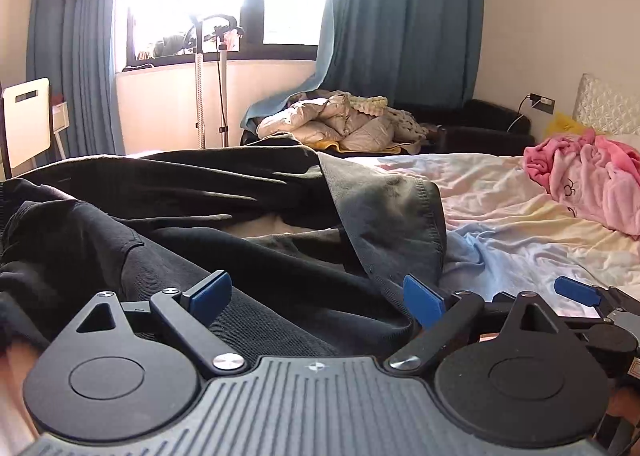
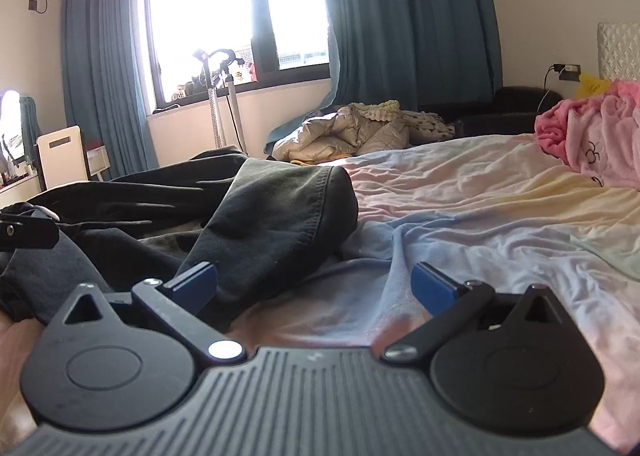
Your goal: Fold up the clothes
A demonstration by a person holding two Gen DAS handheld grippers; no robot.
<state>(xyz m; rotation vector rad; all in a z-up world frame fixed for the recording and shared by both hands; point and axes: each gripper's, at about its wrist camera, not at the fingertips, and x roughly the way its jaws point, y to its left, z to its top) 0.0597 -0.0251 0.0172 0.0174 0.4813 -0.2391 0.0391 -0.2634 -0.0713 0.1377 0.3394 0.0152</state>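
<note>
1. The left claw (image 1: 318, 298) and right claw (image 2: 314, 288) were held apart, empty, over the bed (image 2: 500, 216)
2. The dark trousers (image 1: 208, 192) lay rumpled just beyond; the stitched hem (image 2: 320, 192) would best be gripped squarely and drawn flat

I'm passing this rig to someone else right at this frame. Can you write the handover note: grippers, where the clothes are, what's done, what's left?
Left gripper: open, nothing between the pads, hovering over the black trousers.
Right gripper: open, empty, above the pastel bedsheet beside the trousers.
Trousers: loosely heaped on the bed's left part, one leg end flopped over, not a neat fold.
Pink garment: crumpled near the headboard, untouched.
Done: nothing finished that shows.
Left: flatten and fold the trousers, then probably the pink garment.
</note>
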